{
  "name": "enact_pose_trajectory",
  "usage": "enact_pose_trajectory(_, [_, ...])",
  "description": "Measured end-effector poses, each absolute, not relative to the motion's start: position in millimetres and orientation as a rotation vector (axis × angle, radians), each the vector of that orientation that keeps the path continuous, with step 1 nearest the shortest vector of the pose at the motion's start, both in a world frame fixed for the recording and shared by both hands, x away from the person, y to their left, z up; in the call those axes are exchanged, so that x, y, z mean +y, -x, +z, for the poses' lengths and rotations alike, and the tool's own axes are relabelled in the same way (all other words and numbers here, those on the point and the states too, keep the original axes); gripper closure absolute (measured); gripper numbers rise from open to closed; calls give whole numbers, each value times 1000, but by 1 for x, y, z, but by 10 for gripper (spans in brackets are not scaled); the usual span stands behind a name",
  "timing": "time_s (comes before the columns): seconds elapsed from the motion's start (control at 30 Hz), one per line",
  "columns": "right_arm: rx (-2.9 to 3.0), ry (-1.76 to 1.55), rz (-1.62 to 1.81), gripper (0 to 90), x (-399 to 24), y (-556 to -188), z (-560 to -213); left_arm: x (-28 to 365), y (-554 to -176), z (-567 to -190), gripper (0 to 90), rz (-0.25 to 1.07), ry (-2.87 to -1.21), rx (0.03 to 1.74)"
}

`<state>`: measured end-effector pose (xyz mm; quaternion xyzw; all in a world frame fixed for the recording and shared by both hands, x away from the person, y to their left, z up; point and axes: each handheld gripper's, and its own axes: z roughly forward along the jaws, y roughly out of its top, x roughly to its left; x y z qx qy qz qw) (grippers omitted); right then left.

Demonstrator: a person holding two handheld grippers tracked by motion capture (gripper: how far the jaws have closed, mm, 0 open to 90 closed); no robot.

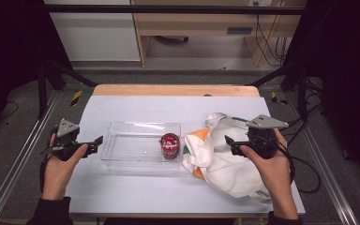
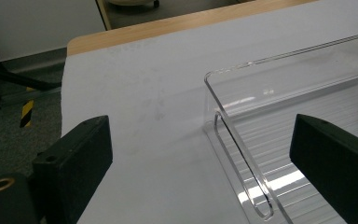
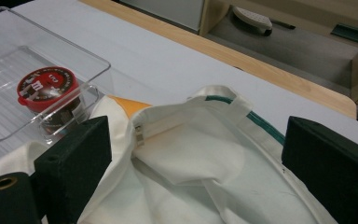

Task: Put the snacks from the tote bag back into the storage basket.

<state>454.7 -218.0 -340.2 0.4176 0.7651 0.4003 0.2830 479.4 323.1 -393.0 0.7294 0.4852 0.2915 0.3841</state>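
The left gripper (image 1: 96, 143), held in the person's left hand (image 1: 58, 161), hovered at the left end of the clear rectangular plastic bin (image 1: 140, 146), its jaws spread wide and holding nothing. In the left gripper view the jaws framed the bin's near corner (image 2: 242, 121) without touching it.

The right gripper (image 1: 229, 145), in the right hand (image 1: 272, 164), hung over the crumpled white cloth bag with orange and green trim (image 1: 220, 161), its jaws likewise wide apart and empty. In the right gripper view the bag (image 3: 200, 154) lay between and beneath the jaws, its green-edged hem toward the far side.

The bag rested on the pale blue table top (image 1: 136, 105), pressed against the bin's right end. Inside the bin, at that right end, stood a small round container with a red lid (image 1: 169, 145), also seen in the right gripper view (image 3: 46, 88).
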Motion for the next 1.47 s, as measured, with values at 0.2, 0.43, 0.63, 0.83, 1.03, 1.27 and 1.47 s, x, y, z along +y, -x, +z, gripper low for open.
enact_pose_trajectory(0.2, [2024,-1142,1059,90,-232,-452,-341,325,-479,-392,58,741,-1845,1245])
enact_pose_trajectory(0.43, [1997,-1167,1059,93,-247,-450,-341,327,-479,-392,58,741,-1843,1245])
enact_pose_trajectory(0.63, [1977,-1198,1056,94,-260,-449,-343,328,-479,-393,58,738,-1845,1250])
enact_pose_trajectory(0.83, [1976,-1227,1050,94,-269,-450,-351,330,-479,-393,58,740,-1844,1252])
enact_pose_trajectory(1.03, [2010,-1238,1039,94,-271,-454,-363,330,-480,-394,58,736,-1849,1257])
enact_pose_trajectory(1.27, [2072,-1256,1009,94,-271,-459,-377,329,-480,-394,58,735,-1852,1256])
enact_pose_trajectory(1.47, [2124,-1251,974,94,-269,-462,-387,327,-481,-394,58,738,-1869,1245])
